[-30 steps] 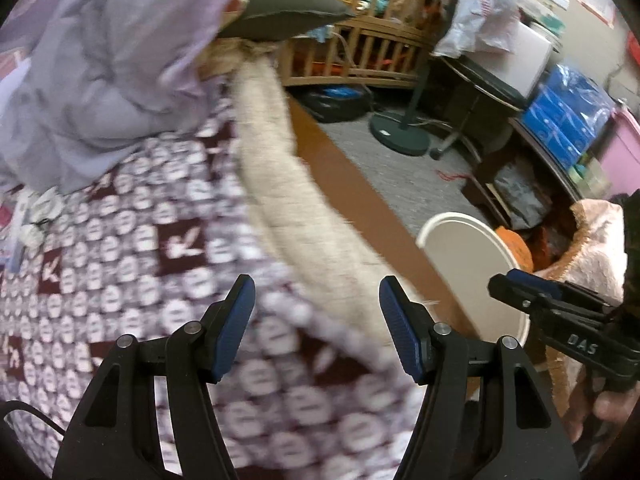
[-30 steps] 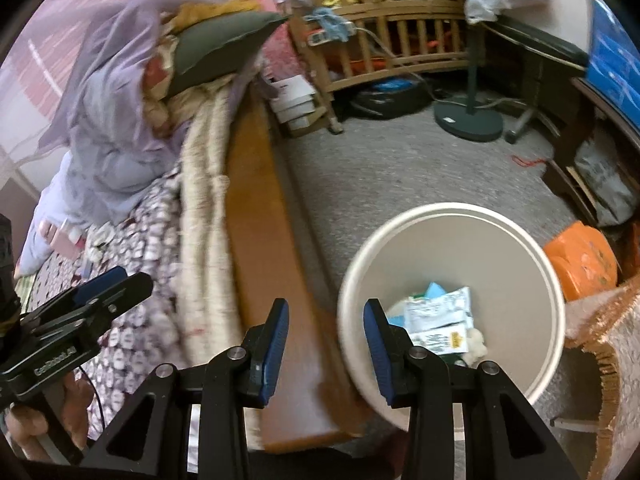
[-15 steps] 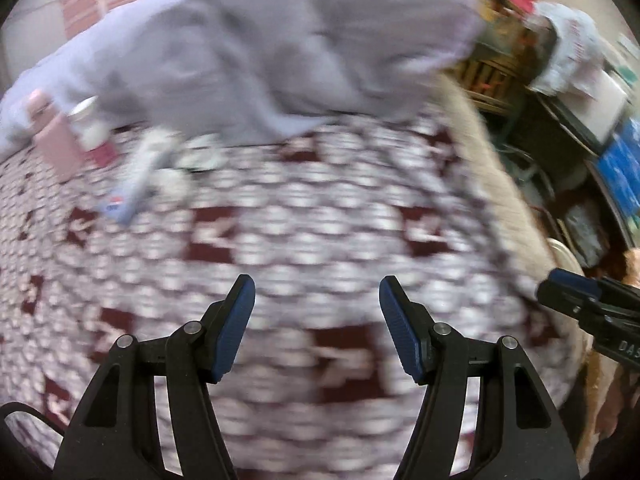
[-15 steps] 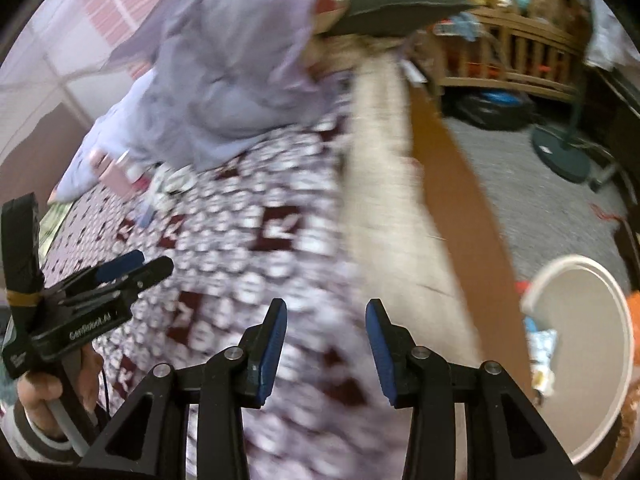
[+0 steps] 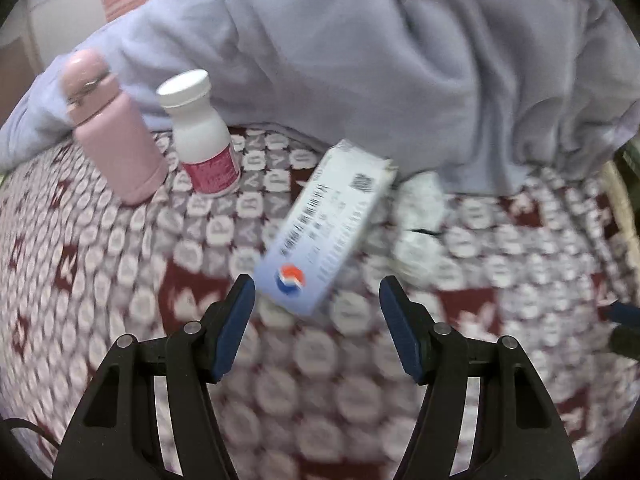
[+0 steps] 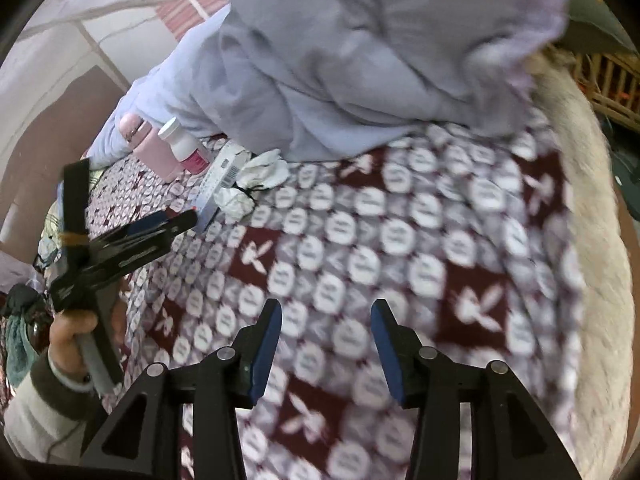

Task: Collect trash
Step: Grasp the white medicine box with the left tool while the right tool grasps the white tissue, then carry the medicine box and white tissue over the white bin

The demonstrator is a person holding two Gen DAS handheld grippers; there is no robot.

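Both grippers hung over a bed covered by a maroon-and-white patterned blanket [image 5: 120, 240], where the trash lay. The left gripper [image 5: 316, 304] pointed down at a pale blue carton [image 5: 324, 224] with barcodes and a red, white and blue roundel, which lay flat on the blanket just ahead of its blue fingertips [image 5: 240, 312]; its jaws stood apart with nothing between them, and the carton's near corner sat just beyond the gap. Beside the carton, on the side away from the bottles, lay crumpled white tissue [image 5: 420, 216], touching or nearly touching it; motion blur left that unclear. Past the carton's far end stood a white pill bottle [image 5: 200, 136] with a red label and a pink flask [image 5: 112, 128], close together, both against a heap of lavender bedding [image 5: 360, 60]. From the right wrist, the same carton [image 6: 218, 184], tissue [image 6: 256, 184], pill bottle [image 6: 186, 148] and flask [image 6: 150, 148] appeared well up the bed, with the left gripper [image 6: 180, 216] held in a person's hand [image 6: 76, 340] and its tips near the carton's end. The right gripper [image 6: 326, 336] hung over bare blanket [image 6: 360, 240], well apart from the trash; its jaws, which had just been opening, were apart and empty. A cream fleece edge [image 6: 592, 200] ran along the bed's side.
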